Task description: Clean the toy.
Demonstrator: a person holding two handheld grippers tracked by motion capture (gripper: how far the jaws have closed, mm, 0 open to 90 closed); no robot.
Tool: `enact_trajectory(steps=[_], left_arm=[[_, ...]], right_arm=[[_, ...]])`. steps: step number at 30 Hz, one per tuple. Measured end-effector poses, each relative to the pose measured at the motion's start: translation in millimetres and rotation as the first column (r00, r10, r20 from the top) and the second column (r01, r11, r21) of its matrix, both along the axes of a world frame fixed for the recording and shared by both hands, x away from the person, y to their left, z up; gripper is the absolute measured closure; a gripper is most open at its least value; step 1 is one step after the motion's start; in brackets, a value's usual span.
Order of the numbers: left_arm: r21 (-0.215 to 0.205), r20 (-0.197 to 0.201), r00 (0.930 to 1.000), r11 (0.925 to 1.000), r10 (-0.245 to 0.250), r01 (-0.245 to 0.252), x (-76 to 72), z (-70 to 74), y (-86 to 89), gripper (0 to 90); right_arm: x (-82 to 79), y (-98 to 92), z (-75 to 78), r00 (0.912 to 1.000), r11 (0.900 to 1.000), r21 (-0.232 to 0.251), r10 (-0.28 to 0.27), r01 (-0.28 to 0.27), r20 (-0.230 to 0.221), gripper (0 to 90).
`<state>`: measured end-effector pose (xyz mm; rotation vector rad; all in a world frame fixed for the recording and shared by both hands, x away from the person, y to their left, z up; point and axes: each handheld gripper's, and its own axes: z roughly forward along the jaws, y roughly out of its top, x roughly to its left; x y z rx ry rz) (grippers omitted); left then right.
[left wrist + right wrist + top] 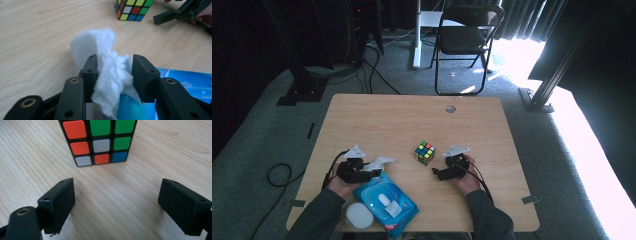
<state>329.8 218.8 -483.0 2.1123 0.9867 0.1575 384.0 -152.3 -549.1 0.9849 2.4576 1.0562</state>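
Observation:
A crumpled white wipe lies between the jaws of my left gripper, low over the wooden table; the jaws stand apart and do not squeeze it. From above, the wipe sticks out ahead of the left gripper, just over the top edge of a blue wipes pack. A scrambled colour cube sits near the table's middle. My right gripper rests just right of it and is open. In the right gripper view the cube stands a little ahead of the wide-open right gripper, untouched.
The blue wipes pack lies at the front edge with a white round lid beside it. The table has a small hole at the back. A black folding chair stands beyond it.

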Motion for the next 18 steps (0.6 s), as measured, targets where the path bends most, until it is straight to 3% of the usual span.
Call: enact_trajectory(steps=[2,9,14,18], left_arm=[[-0.006,-0.002,1.0000,1.0000,-0.003,0.003,0.1,-0.5,0.5,58.6],[-0.012,0.003,1.0000,0.9999,0.001,-0.001,0.9,1.3,3.0,73.0],[0.010,0.060,0.9979,0.9996,0.025,-0.026,-0.9,5.8,0.5,79.2],[0.004,0.064,0.9977,0.9997,0.024,-0.025,0.9,8.0,-1.0,80.8]], right_arm=[[0.0,0.0,0.0,1.0000,1.000,0.000,0.000,0.000,0.000,13.9],[0.6,-0.2,0.1,1.0000,1.000,-0.001,0.006,-0.006,0.000,13.9],[0.7,-0.1,0.1,1.0000,1.000,-0.001,0.007,-0.007,0.000,13.9],[1.1,-0.1,0.1,0.9999,1.000,-0.001,0.010,-0.010,0.001,14.0]])
